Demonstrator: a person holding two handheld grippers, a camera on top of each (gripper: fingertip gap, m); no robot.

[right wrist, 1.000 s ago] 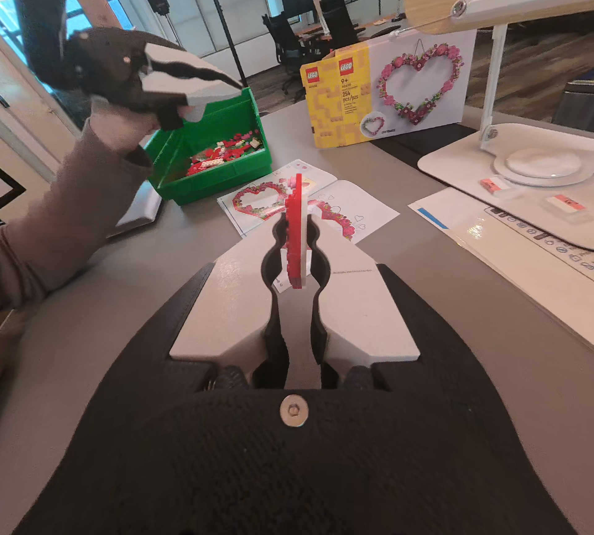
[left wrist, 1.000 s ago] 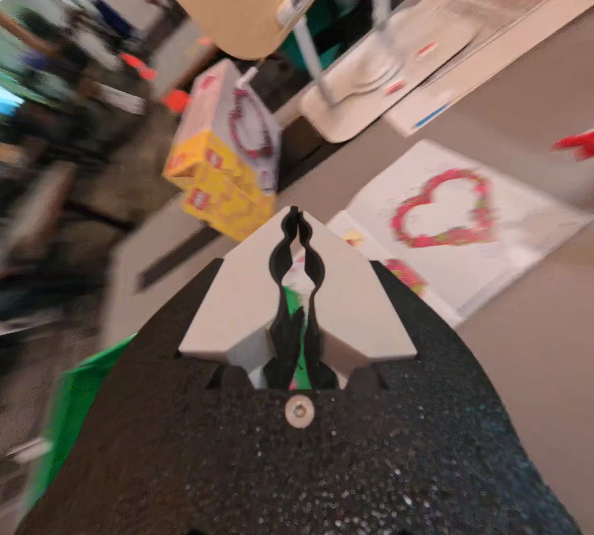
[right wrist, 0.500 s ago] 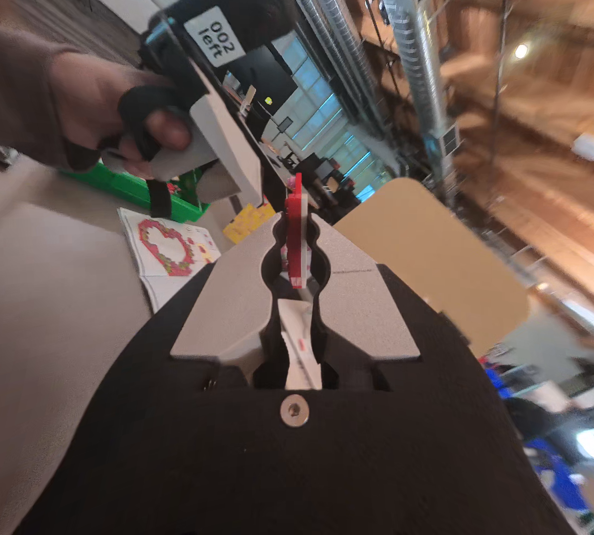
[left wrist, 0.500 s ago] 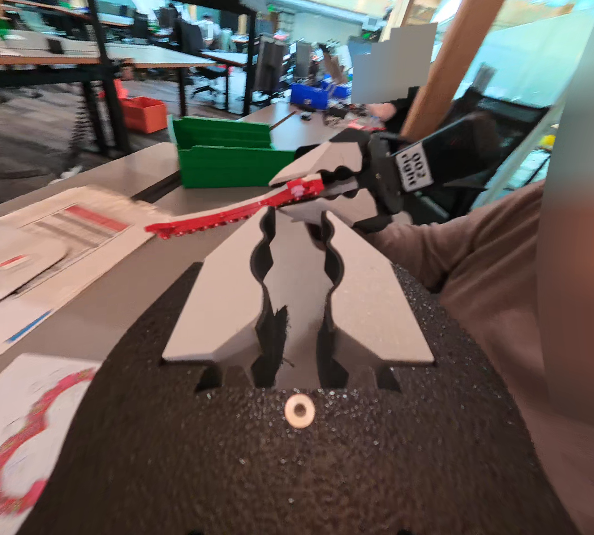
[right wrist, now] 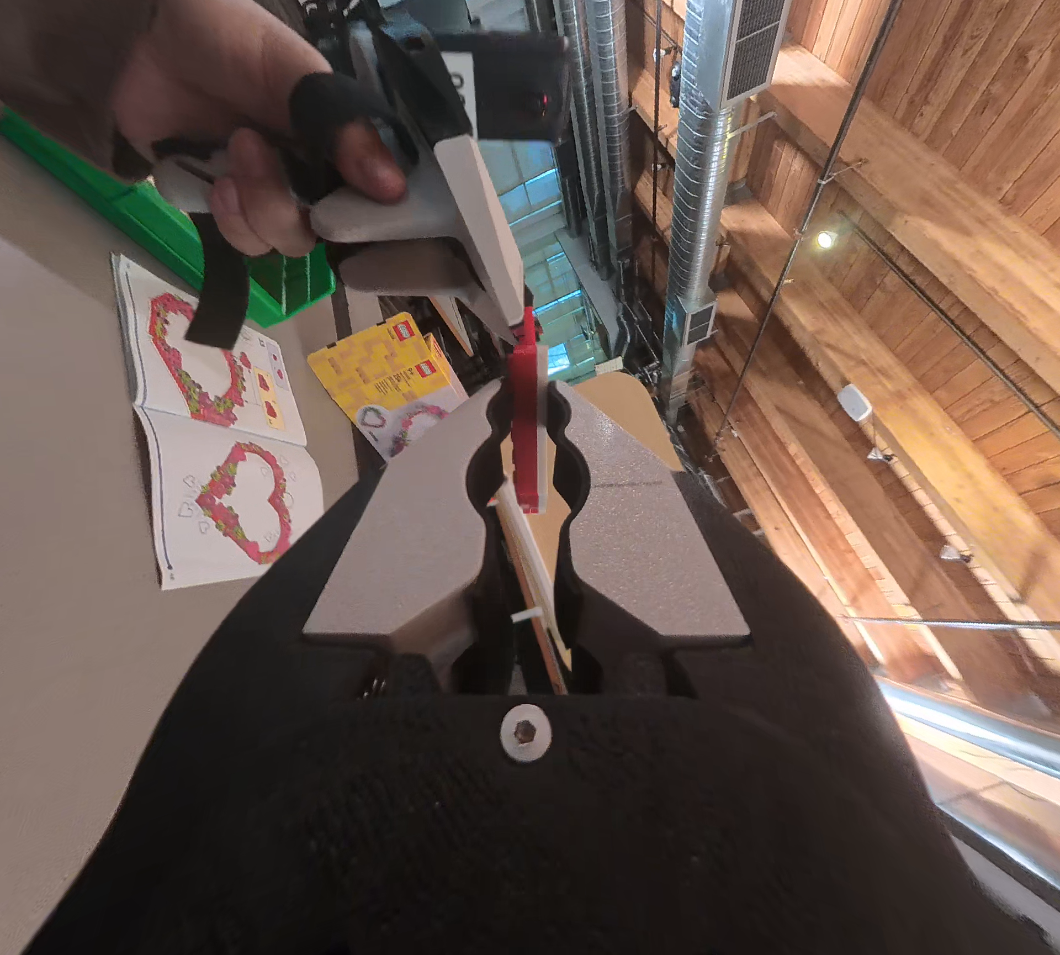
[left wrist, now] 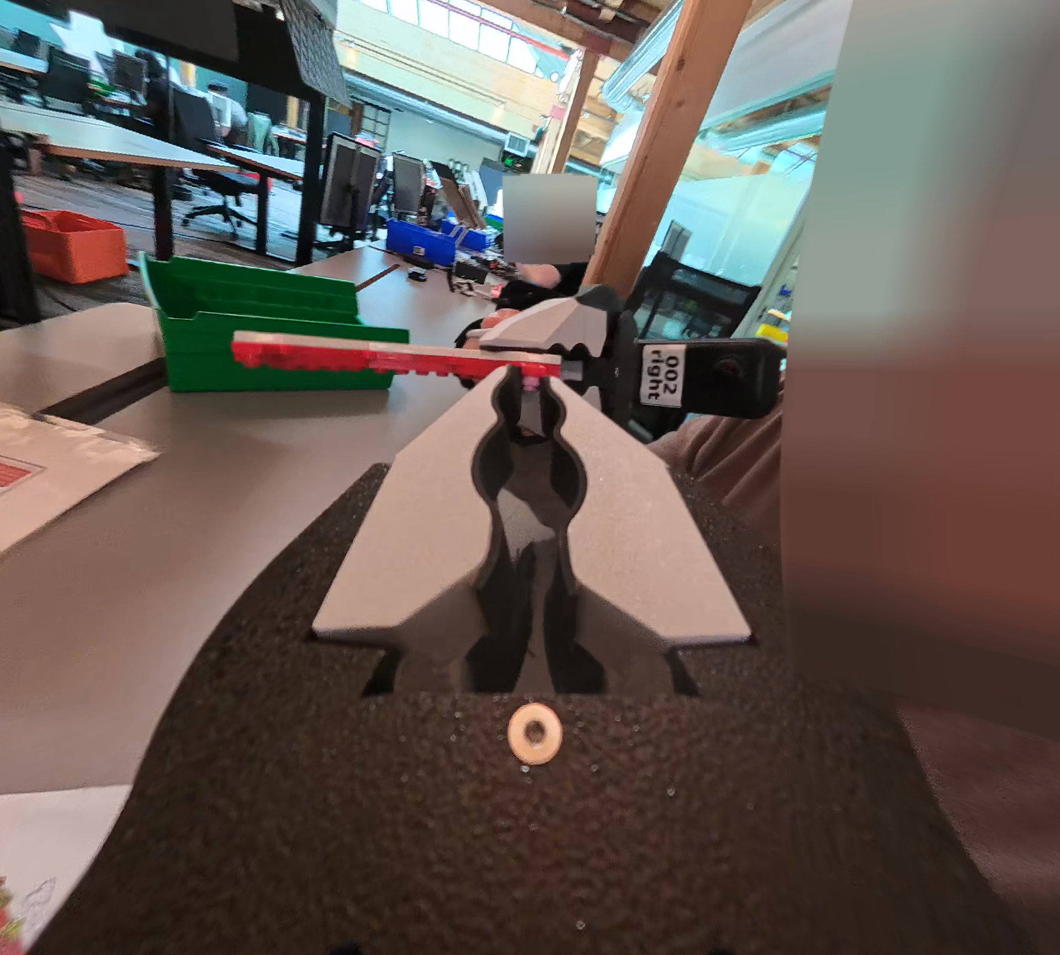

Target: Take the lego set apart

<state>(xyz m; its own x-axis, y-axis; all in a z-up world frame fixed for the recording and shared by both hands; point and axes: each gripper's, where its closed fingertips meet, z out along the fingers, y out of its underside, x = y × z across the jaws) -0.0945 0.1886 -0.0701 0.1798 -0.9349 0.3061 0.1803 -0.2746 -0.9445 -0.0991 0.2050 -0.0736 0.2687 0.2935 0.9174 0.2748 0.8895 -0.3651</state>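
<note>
A flat red lego assembly [left wrist: 367,353] is held edge-on above the grey table [left wrist: 229,497]. My right gripper [right wrist: 525,399] is shut on one end of it [right wrist: 525,439]; it also shows in the left wrist view [left wrist: 487,353], coming in from the right. My left gripper [left wrist: 529,385] meets the same end from the side. Its tips sit close around a small pink piece [left wrist: 530,382] on the assembly. In the right wrist view the left gripper [right wrist: 519,325] pinches the tip of the red assembly just beyond my right fingertips.
A green bin [left wrist: 269,336] stands on the table behind the assembly. An open instruction booklet [right wrist: 229,468] and a yellow lego box [right wrist: 390,376] lie farther off. White paper [left wrist: 51,468] lies at the left. A person's sleeve [left wrist: 734,457] is at the right. Less than 4 cm separates the two grippers' tips.
My left gripper swung round from the bin side to face the right gripper, closed in on the end of the red assembly and narrowed its jaws on it. The right gripper tilted upward.
</note>
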